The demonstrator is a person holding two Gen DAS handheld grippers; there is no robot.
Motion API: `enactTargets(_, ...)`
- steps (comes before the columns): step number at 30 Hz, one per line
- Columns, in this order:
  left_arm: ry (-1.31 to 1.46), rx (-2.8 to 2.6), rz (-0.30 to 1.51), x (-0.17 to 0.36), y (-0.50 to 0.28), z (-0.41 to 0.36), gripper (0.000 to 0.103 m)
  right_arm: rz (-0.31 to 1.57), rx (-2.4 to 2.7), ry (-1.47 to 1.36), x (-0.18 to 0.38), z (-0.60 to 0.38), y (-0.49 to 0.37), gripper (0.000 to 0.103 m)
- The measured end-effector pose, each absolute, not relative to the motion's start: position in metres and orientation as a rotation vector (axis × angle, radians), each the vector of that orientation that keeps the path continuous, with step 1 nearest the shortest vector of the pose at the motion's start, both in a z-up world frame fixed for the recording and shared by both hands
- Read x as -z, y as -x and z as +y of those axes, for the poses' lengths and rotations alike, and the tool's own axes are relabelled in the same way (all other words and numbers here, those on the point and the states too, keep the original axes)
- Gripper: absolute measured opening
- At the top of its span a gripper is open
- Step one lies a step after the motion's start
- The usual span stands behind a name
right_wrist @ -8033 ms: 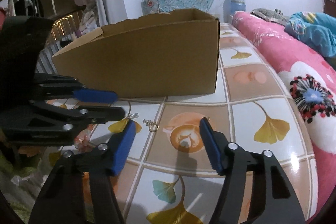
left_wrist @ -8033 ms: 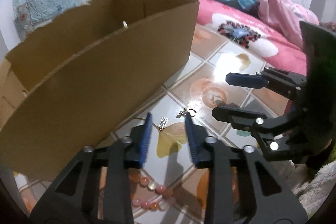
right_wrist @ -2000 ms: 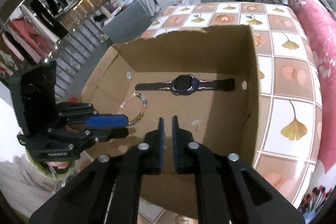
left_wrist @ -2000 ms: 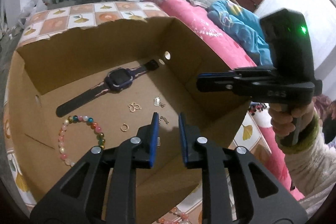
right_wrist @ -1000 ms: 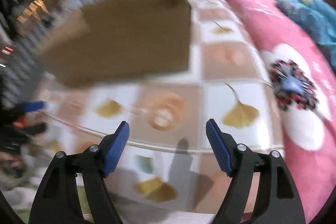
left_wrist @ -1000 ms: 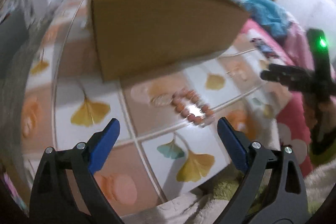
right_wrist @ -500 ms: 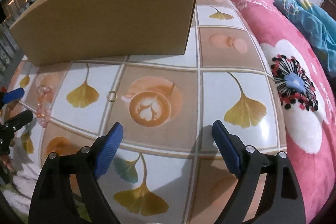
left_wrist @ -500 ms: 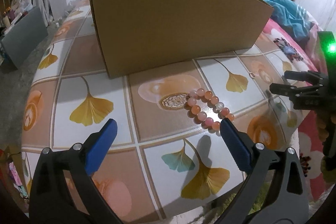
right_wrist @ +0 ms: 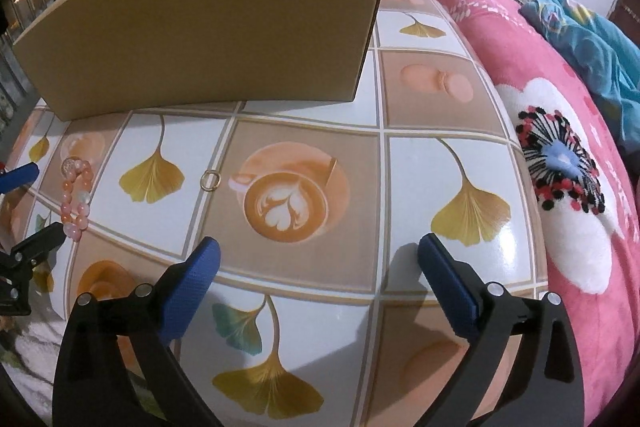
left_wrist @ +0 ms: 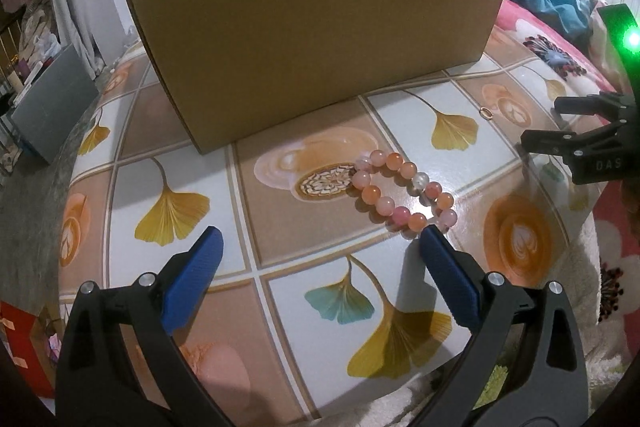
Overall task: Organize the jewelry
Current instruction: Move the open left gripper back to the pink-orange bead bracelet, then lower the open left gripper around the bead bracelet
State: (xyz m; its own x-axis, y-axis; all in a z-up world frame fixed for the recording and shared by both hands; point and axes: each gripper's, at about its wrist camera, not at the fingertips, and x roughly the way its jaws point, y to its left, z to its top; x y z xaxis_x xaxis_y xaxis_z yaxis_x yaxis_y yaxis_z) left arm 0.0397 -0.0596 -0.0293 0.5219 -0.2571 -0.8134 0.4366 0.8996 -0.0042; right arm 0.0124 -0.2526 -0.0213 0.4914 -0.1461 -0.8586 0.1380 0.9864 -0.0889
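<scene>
We see our right gripper (right_wrist: 318, 269) over the table (right_wrist: 420, 99), jaws opening with nothing between them. A small gold ring (right_wrist: 210, 180) lies mid-table; the pink bead bracelet (right_wrist: 75, 191) lies near the left edge, before the cardboard box (right_wrist: 208, 27).

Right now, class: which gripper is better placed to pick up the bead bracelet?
Left. The bead bracelet lies just ahead of the left gripper, its jaws wide; the right gripper faces bare tablecloth, jaws opening.

On the worktop (right_wrist: 420, 163) before you, the cardboard box (left_wrist: 312, 39) stands at the back; the bead bracelet (left_wrist: 400, 195) lies in front of it, the small ring (right_wrist: 210, 180) to its right, the bed (right_wrist: 560, 107) alongside.
</scene>
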Motion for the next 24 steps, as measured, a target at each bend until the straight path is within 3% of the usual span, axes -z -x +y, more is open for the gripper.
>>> enactTargets(24, -0.198, 0.391, 0.900, 0.0310, -0.0360, -0.0578, 0.096, 1.052, 0.164, -0.051, 0.0260, -0.2611, -0.0168, 0.097)
